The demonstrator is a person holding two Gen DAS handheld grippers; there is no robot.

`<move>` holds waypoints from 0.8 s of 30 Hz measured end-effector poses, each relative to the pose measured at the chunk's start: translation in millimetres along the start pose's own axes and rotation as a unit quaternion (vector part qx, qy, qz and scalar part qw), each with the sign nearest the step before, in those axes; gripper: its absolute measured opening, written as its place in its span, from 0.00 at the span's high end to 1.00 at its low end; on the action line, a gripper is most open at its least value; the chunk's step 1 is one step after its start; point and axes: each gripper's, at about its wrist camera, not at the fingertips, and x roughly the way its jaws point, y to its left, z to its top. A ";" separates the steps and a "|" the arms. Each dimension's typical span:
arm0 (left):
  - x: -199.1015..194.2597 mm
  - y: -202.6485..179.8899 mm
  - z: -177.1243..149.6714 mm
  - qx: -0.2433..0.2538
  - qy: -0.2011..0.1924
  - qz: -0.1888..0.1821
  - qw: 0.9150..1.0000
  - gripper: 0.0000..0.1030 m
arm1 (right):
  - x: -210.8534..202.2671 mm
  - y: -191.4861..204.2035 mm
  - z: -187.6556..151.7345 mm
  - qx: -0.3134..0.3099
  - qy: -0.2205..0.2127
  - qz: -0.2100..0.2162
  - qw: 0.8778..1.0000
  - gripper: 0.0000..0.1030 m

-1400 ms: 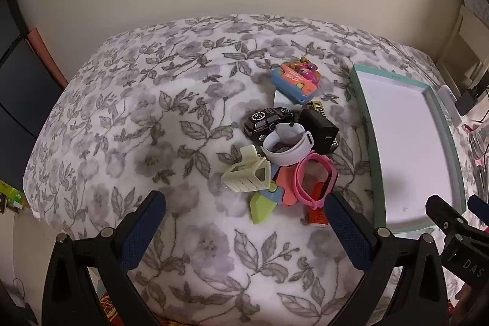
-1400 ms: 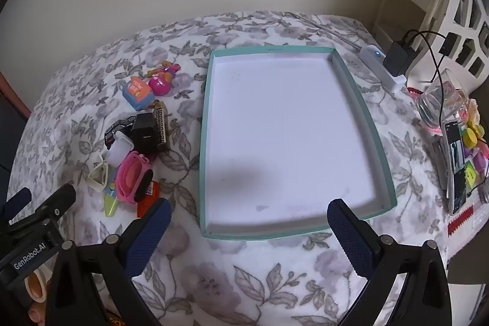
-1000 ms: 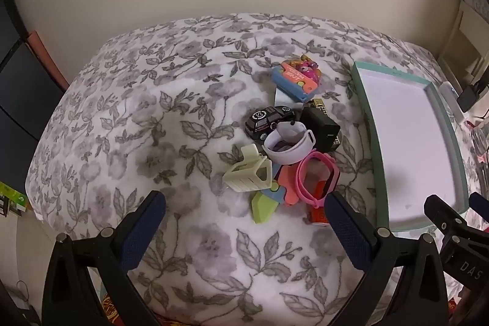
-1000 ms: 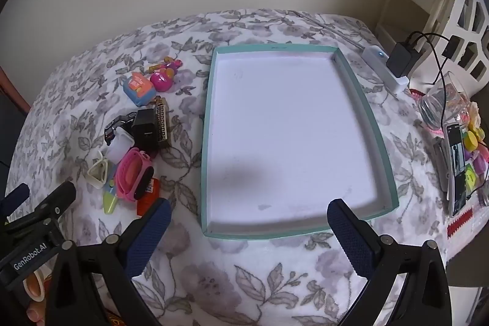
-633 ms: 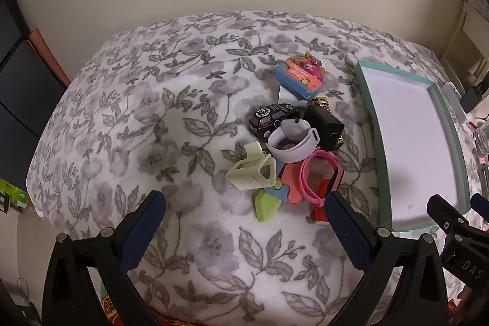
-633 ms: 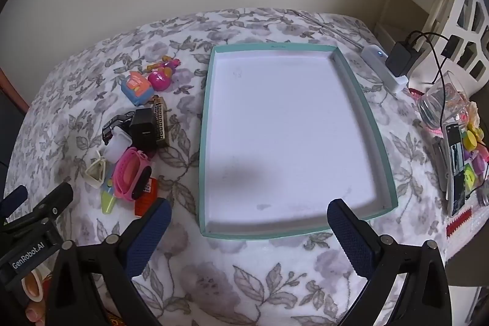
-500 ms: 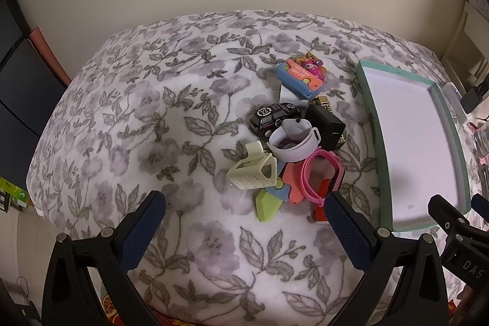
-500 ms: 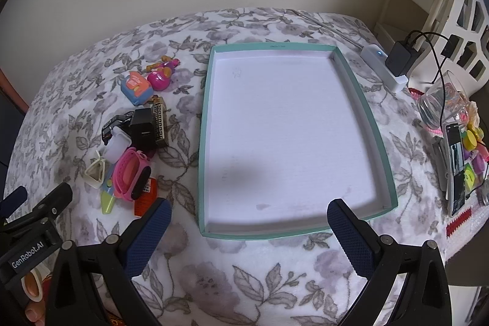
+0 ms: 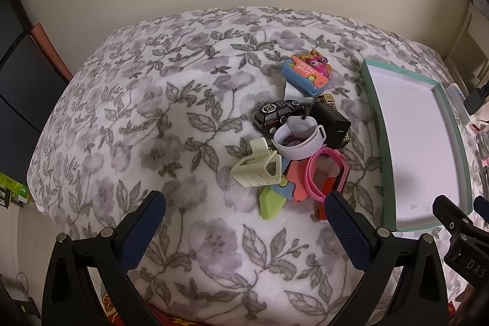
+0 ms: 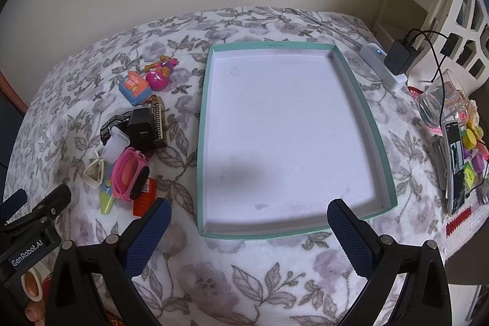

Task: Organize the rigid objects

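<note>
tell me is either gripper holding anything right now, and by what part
Nothing is held. The left gripper and the right gripper are both open and empty, above the floral cloth.

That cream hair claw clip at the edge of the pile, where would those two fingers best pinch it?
Probably across the ribbed body of the hair claw clip, coming down from above on its open left side. It lies on its side at the pile's left edge, and only its right end touches the other toys. The left gripper is open and nearest.
</note>
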 end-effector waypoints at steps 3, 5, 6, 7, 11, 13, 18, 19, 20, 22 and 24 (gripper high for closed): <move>0.1 0.3 -0.2 0.001 0.000 0.000 1.000 0.00 | 0.4 -0.4 -0.1 0.000 0.001 0.000 1.000 0.00; 0.0 0.6 -0.2 0.001 0.000 0.000 1.000 0.00 | 0.9 -1.1 -0.7 0.000 0.001 -0.001 1.000 0.00; 0.1 0.6 -0.2 0.001 0.000 0.000 1.000 0.00 | 1.1 -0.4 -0.6 -0.001 0.002 -0.002 1.000 0.00; 0.2 0.6 -0.3 0.001 0.000 0.000 1.000 0.00 | 1.0 -0.3 -0.6 -0.001 0.002 -0.002 1.000 0.00; 0.0 0.7 -0.5 0.001 0.000 -0.001 1.000 0.00 | 1.2 0.1 -0.6 -0.001 0.002 -0.003 1.000 0.00; 0.1 0.7 -0.5 0.001 0.000 -0.001 1.000 0.00 | 1.3 1.2 -0.5 -0.002 0.003 -0.004 1.000 0.00; 0.1 0.8 -0.6 0.001 0.000 0.000 1.000 0.00 | 1.6 0.8 -0.6 -0.002 0.003 -0.004 1.000 0.00; 0.1 0.9 -0.6 0.001 0.000 0.000 1.000 0.00 | 1.7 0.7 -0.6 -0.002 0.003 -0.004 1.000 0.00; 0.1 1.0 -0.6 0.001 0.000 0.000 1.000 0.00 | 1.7 0.7 -0.6 -0.002 0.003 -0.004 1.000 0.00; 0.1 0.9 -0.7 0.001 0.000 -0.001 1.000 0.00 | 1.7 0.8 -0.6 -0.002 0.003 -0.004 1.000 0.00; 0.0 1.0 -0.7 0.001 0.000 0.000 1.000 0.00 | 1.8 1.1 -0.7 -0.002 0.003 -0.004 1.000 0.00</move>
